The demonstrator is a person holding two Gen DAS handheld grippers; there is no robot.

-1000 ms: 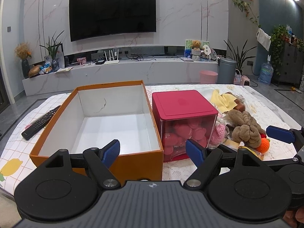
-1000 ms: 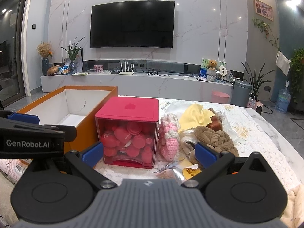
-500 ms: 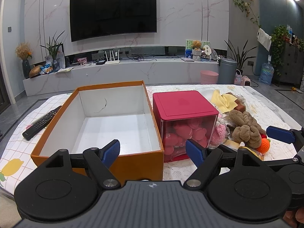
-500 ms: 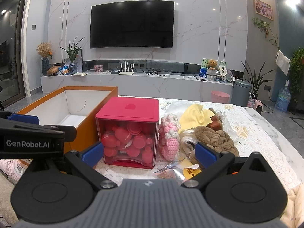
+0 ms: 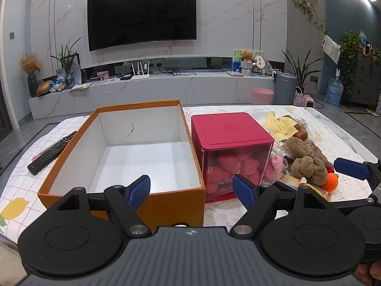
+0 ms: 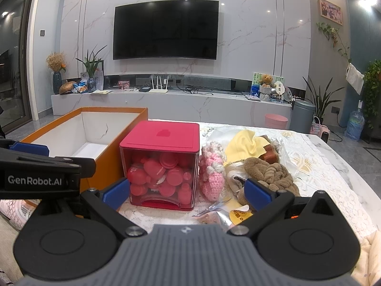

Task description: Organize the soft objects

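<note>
Left wrist: tongs [image 5: 191,191] agape; orange box [image 5: 123,197] empty.

Both wrist views low over table edge, facing TV wall; share red box [image 5: 232,140].

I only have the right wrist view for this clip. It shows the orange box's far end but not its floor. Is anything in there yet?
Observer: No. The left wrist view looks straight into the orange box, and its white floor is bare.
Operator: The table left of the box is cut off for me. Is anything there?
Observer: A black remote control lies on the tablecloth beside the box's left wall.
Operator: Are there any soft items my view hides?
Observer: A small orange crocheted ball sits against the near side of the brown plush.
</note>
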